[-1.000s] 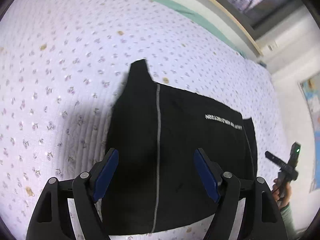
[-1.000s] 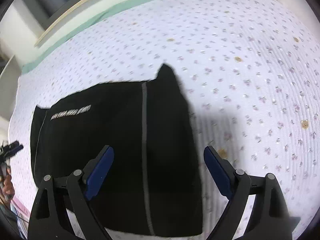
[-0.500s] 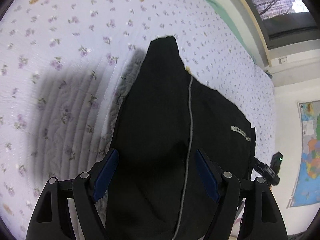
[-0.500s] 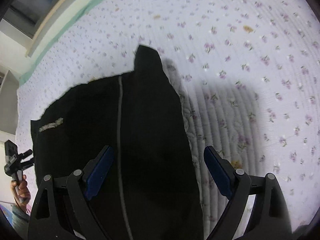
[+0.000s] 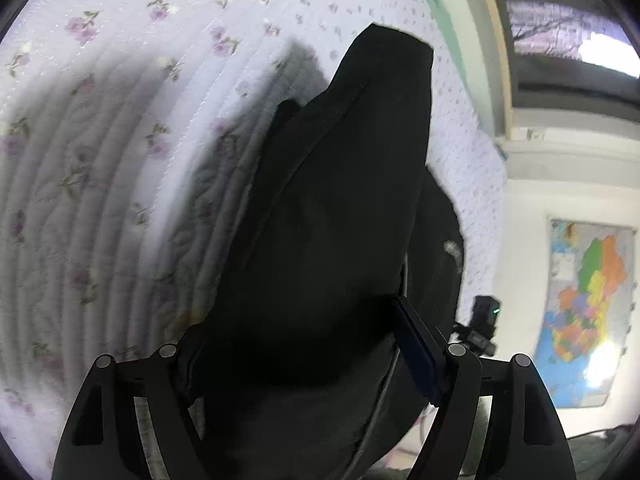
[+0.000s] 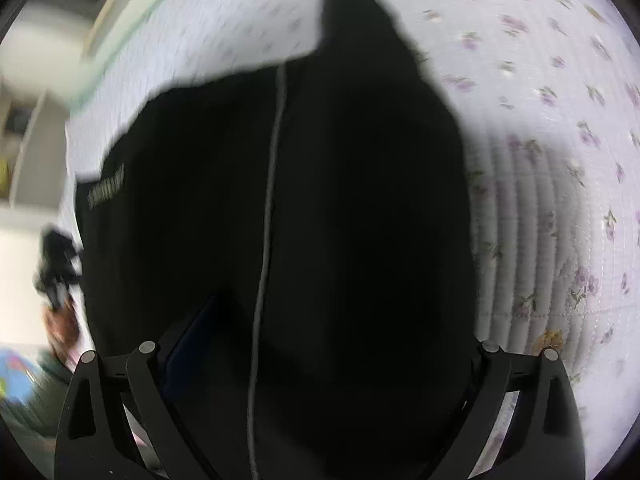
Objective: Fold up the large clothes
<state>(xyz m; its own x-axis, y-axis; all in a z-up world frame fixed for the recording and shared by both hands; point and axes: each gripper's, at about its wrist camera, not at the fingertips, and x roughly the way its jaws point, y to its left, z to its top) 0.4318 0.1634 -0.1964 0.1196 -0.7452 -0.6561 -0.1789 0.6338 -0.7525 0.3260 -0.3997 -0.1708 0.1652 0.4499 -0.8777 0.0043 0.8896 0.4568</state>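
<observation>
A black garment [image 5: 332, 208] with a thin grey stripe and small white lettering lies folded on a floral quilted bedspread [image 5: 100, 140]. It fills most of the right wrist view [image 6: 360, 200]. My left gripper [image 5: 300, 340] is open, low over the garment's near edge, with cloth bulging between its jaws and hiding the left pad. My right gripper [image 6: 320, 344] is open too, straddling the garment's near edge by the grey stripe [image 6: 268, 208]; its right pad is hidden by cloth.
The bedspread [image 6: 560, 160] extends around the garment. A window [image 5: 568, 52] and a coloured wall map [image 5: 588, 312] are at the right in the left wrist view. The other hand-held gripper [image 5: 480, 328] shows beyond the garment. A shelf [image 6: 20, 152] stands at the left.
Both grippers have dropped and moved forward onto the garment's near edge. The cloth now fills the space between the jaws. The jaws stay wide apart.
</observation>
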